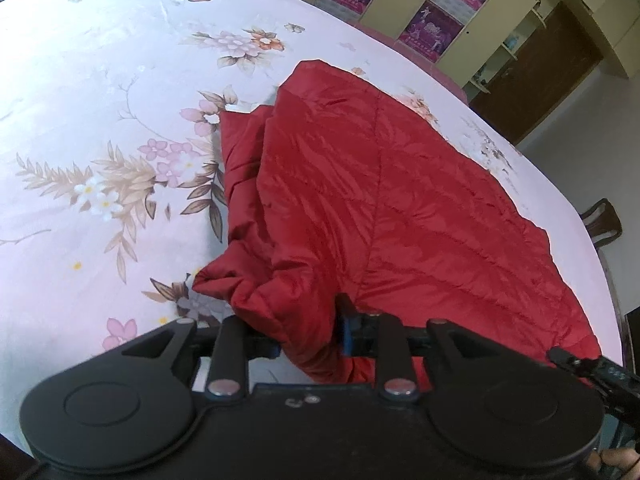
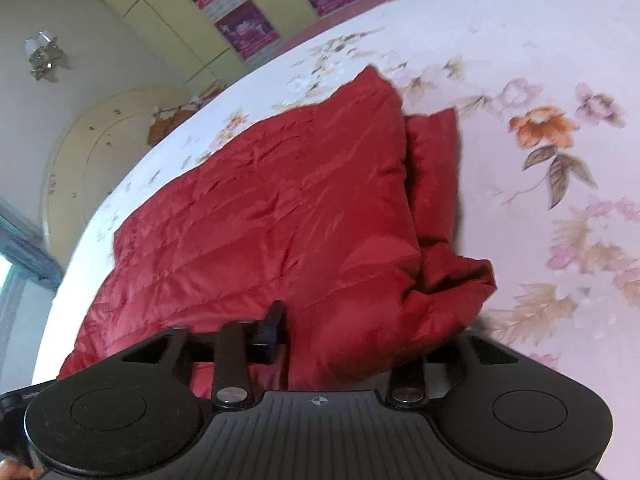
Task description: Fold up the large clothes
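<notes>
A large red quilted jacket (image 1: pixel 400 208) lies partly folded on a bed with a white floral sheet (image 1: pixel 100 120). My left gripper (image 1: pixel 310 340) is shut on a bunched near edge of the jacket, with red fabric filling the gap between its fingers. In the right wrist view the same jacket (image 2: pixel 260 220) spreads away from me. My right gripper (image 2: pixel 340 344) is shut on another bunch of its near edge; the right finger is hidden under fabric. A narrower folded part (image 2: pixel 436 168) lies along the jacket's right side.
The floral sheet (image 2: pixel 540 80) stretches wide beyond the jacket. Yellow cabinets with purple posters (image 1: pixel 432 24) stand behind the bed. A dark wooden chair (image 1: pixel 604 222) stands at the bed's right edge. A cream headboard (image 2: pixel 108 148) and wall lamp (image 2: pixel 44 56) show at left.
</notes>
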`<state>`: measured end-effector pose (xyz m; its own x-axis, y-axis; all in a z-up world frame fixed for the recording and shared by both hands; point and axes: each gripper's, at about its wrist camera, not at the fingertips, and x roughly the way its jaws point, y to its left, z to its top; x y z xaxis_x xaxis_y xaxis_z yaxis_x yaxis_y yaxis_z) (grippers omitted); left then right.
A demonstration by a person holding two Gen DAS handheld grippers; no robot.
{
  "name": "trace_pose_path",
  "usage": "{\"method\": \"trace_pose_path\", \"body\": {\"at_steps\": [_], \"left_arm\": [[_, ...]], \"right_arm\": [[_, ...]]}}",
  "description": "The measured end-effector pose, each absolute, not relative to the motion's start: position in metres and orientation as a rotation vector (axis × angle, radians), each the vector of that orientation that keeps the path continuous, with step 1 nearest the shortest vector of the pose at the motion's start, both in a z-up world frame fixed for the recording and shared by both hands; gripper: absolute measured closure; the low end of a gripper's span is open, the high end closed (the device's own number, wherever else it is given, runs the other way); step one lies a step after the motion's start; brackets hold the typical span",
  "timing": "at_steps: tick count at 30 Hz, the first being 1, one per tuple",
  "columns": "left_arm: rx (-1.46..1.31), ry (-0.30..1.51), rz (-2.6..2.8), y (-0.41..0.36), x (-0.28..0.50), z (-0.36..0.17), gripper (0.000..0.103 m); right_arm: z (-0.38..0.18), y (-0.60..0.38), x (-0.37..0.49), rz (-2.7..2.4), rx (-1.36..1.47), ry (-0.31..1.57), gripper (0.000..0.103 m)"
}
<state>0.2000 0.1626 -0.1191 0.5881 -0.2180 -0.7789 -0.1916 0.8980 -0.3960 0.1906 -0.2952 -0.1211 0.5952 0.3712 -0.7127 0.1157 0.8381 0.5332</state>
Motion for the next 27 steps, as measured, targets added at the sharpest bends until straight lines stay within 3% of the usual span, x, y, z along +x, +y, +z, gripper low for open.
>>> {"method": "trace_pose_path", "body": {"at_steps": [1, 2, 3, 5, 7, 16, 27], "left_arm": [[-0.471, 0.955, -0.010, 0.162, 0.201, -0.120, 0.074], [-0.474, 0.957, -0.006, 0.162, 0.201, -0.121, 0.069], [-0.483, 0.956, -0.001, 0.163, 0.195, -0.122, 0.065], [-0.498, 0.949, 0.026, 0.165, 0.194, -0.124, 0.037], [-0.507, 0.929, 0.044, 0.166, 0.193, -0.124, 0.030], [-0.575, 0.891, 0.044, 0.173, 0.202, -0.133, 0.028], [-0.602, 0.853, 0.047, 0.174, 0.205, -0.139, 0.030]], "right_arm": [[-0.120, -0.298, 0.189, 0.142, 0.573, 0.924, 0.031], [-0.118, -0.302, 0.186, 0.123, 0.562, 0.910, 0.029], [-0.116, -0.304, 0.182, 0.109, 0.548, 0.900, 0.029], [-0.111, -0.308, 0.179, 0.077, 0.524, 0.882, 0.029], [-0.105, -0.313, 0.172, 0.040, 0.490, 0.854, 0.029], [-0.059, -0.289, 0.169, 0.065, 0.253, 0.699, 0.029], [-0.080, -0.202, 0.211, 0.284, 0.178, 0.732, 0.029]]}}
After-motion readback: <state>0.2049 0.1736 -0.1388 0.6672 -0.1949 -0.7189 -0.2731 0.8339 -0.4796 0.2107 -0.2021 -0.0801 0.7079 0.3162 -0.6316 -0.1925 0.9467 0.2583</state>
